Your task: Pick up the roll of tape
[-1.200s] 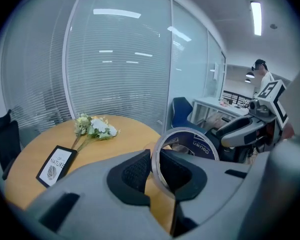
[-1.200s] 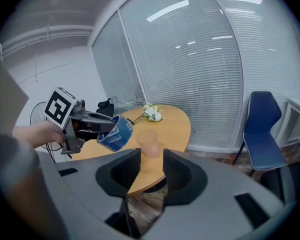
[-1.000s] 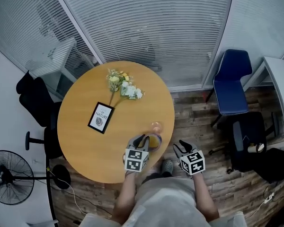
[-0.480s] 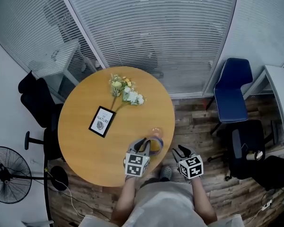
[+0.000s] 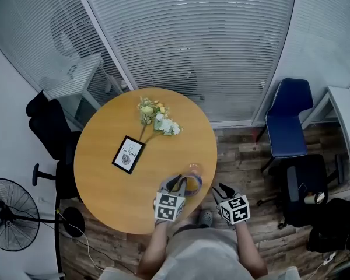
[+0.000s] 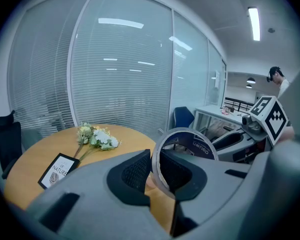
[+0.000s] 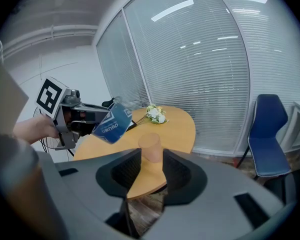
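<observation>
item 1, table [image 5: 105,168]: the round wooden top sat slightly differently in the head view than in the 2 earlier frames. this was judged a drift of the head camera, not a move of the furniture.

item 2, left gripper [image 5: 179,183]: it hung over the near edge of the table, jaws clamped on the wall of the roll, 1 pad inside the ring and 1 outside. its place against the table edge matched both earlier frames, so no change of grip was found.

item 3, right gripper [image 5: 221,192]: it hovered off the table edge, jaws apart and holding nothing. the cup only lined up between them from a distance. its position was as before.

item 4, flowers [image 5: 157,116] and framed card [image 5: 128,154]: both lay on the far half of the table, untouched and unchanged.

item 5, roll of tape [image 7: 111,124]: the right gripper view showed it tilted and clear of the tabletop, carried by the left gripper alone. it kept the same spot just beside the cup [image 5: 193,169] as in the earlier frames.

finding: nothing material had changed. the pickup was judged done and the roll merely held.
</observation>
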### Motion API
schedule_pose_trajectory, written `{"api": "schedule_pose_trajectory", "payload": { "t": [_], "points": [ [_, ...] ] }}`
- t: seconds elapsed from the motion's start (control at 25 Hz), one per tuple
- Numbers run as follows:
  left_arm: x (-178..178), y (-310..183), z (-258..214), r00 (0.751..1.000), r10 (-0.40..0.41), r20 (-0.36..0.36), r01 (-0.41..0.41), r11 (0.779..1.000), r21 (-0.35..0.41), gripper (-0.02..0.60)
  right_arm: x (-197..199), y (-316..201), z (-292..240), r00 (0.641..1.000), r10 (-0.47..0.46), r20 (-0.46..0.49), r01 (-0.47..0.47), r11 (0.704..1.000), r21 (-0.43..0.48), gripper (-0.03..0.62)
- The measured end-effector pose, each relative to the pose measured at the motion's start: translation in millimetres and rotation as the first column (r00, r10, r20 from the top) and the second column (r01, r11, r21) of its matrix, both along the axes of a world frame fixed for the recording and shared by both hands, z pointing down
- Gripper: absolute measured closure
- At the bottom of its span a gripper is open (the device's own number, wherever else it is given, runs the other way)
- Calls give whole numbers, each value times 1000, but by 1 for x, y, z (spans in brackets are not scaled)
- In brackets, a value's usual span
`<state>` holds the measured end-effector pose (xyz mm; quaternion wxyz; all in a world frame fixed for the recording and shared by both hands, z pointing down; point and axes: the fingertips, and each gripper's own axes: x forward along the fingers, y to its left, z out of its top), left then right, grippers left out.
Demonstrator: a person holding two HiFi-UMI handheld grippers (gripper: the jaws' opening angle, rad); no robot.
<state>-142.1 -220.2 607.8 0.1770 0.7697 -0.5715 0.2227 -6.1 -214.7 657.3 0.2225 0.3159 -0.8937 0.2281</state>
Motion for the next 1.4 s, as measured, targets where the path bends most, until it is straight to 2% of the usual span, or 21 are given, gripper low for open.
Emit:
{"api": "schedule_pose_trajectory", "payload": {
  "t": [0.72, 0.88, 1.04, 1.4],
  "points": [
    [3, 8, 0, 1000, 12, -15, -12, 1000, -10, 522, 6, 10, 0, 999, 35, 24, -35, 999, 4, 524],
    [3, 10, 3, 1000, 11, -23, -11, 1000, -13, 522, 8, 11, -5, 998, 41, 46, -42, 999, 24, 595],
    [2, 16, 6, 1000, 10, -28, -11, 1000, -19, 522, 7, 15, -8, 997, 48, 67, -50, 998, 27, 597],
    [4, 19, 8, 999, 8, -40, -9, 1000, -18, 522, 11, 17, -5, 998, 48, 50, -49, 999, 21, 597]
  ]
}}
